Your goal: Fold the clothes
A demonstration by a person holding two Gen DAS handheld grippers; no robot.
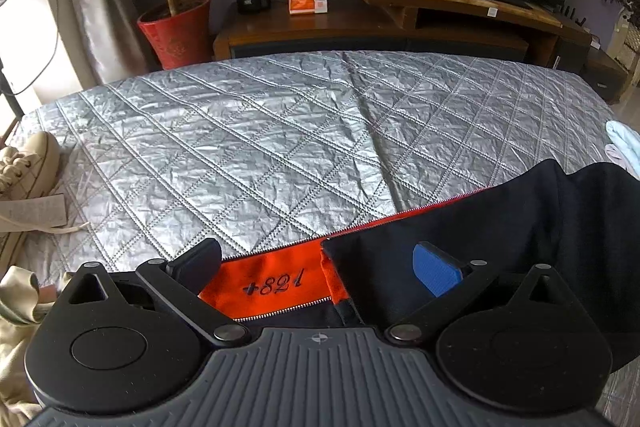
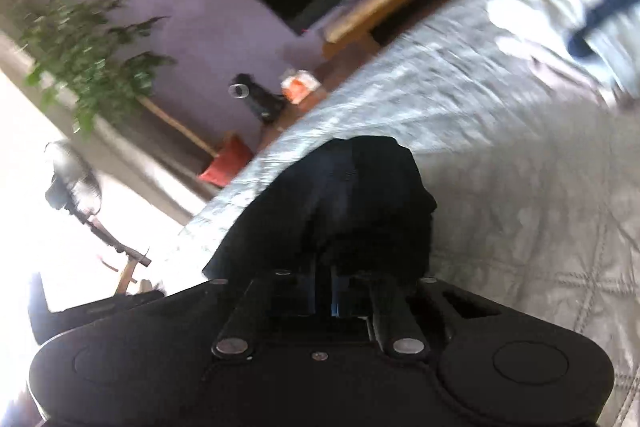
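A dark navy jacket lies at the near edge of the silver quilted bedcover. Its orange lining, edged by a zipper, carries stitched numerals. My left gripper hovers open just over that lining, jaws spread wide; the blue pad rests above the navy cloth and nothing is pinched. In the blurred right wrist view, my right gripper is shut on a bunched fold of the dark jacket, which humps up over the fingertips and hides them. The bedcover stretches beyond.
A beige shoe and beige cloth sit at the bed's left edge. Pale blue clothing lies at the right edge; a white-and-navy striped garment lies farther off. Behind the bed stand a wooden TV unit and red plant pot.
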